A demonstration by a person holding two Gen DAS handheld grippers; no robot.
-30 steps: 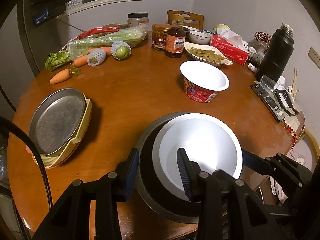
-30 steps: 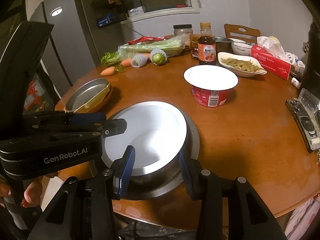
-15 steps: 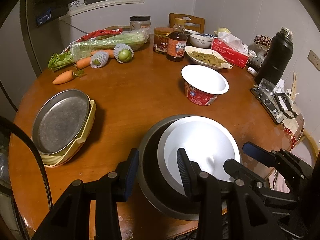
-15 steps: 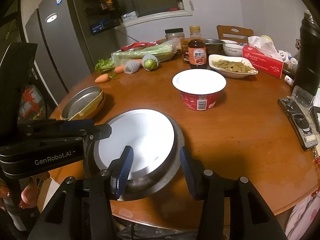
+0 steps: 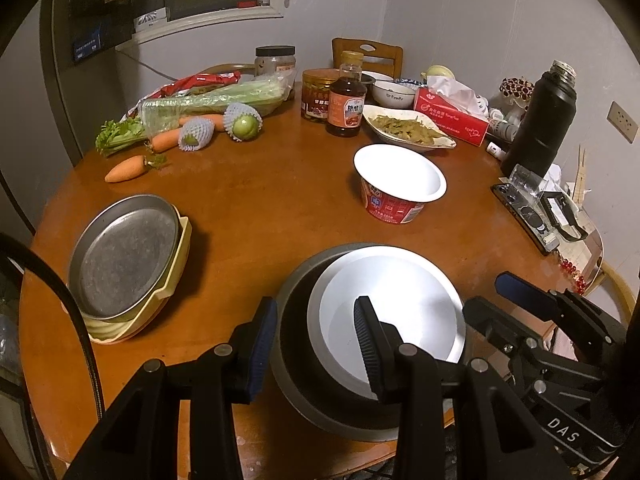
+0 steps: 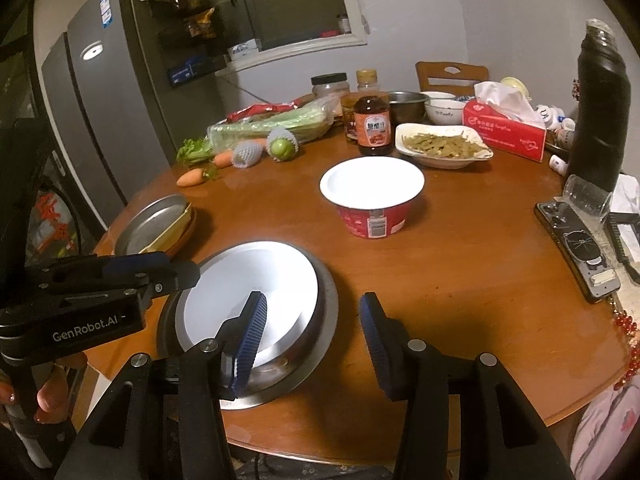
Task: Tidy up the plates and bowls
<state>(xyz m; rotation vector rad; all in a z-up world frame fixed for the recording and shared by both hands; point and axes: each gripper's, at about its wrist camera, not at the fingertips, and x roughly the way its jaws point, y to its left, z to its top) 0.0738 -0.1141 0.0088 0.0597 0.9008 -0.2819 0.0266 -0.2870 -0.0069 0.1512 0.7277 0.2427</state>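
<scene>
A white bowl [image 5: 392,304] sits nested in a grey metal bowl [image 5: 292,380] at the near edge of the round table [image 5: 260,208]. My left gripper [image 5: 316,346] is shut across their left rims, one pad outside the grey wall and the other inside the white bowl. The right wrist view shows the left gripper [image 6: 160,268] at the rim of the white bowl [image 6: 248,276] and grey bowl [image 6: 326,308]. My right gripper [image 6: 312,332] is open; one finger hangs over the white bowl, the other over bare table. A metal plate [image 5: 124,252] lies on a yellow dish [image 5: 176,276] at the left.
A red noodle cup [image 5: 400,184] stands mid-table. Behind it are a sauce bottle [image 5: 346,100], a dish of greens [image 5: 408,130], a tissue box [image 5: 452,120], carrots and celery [image 5: 208,100]. A black flask [image 5: 544,120] and a phone [image 6: 576,248] occupy the right edge.
My right gripper has let go of the bowls' near rim, widened its jaws and drawn back and up a little. The left gripper and the bowls have stayed put.
</scene>
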